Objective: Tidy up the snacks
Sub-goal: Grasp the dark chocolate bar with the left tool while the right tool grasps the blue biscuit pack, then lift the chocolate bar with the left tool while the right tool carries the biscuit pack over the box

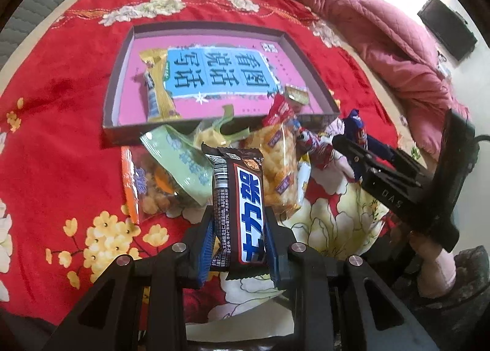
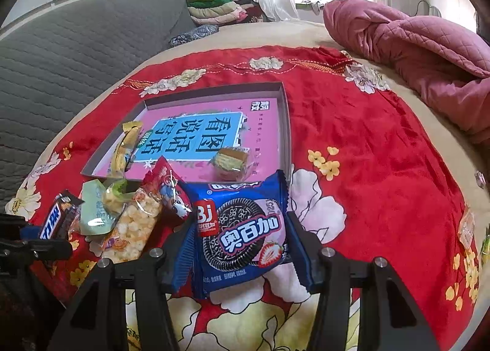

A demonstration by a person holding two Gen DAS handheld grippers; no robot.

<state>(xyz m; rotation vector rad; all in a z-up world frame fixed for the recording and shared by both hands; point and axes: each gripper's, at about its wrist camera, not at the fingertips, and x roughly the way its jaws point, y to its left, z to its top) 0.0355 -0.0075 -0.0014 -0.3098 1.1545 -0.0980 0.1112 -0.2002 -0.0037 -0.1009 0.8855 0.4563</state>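
Black left gripper frame, blue ribbed pads, silver screws

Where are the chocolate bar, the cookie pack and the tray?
chocolate bar (image 1: 242,198), left wrist view, on its blue label.
cookie pack (image 2: 242,228), right wrist view, on the printed cookie.
tray (image 1: 211,129), left wrist view, on its near wall.

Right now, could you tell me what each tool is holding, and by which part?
The left tool clamps the chocolate bar across its lower half. The right tool grips the blue cookie pack by its two side edges.
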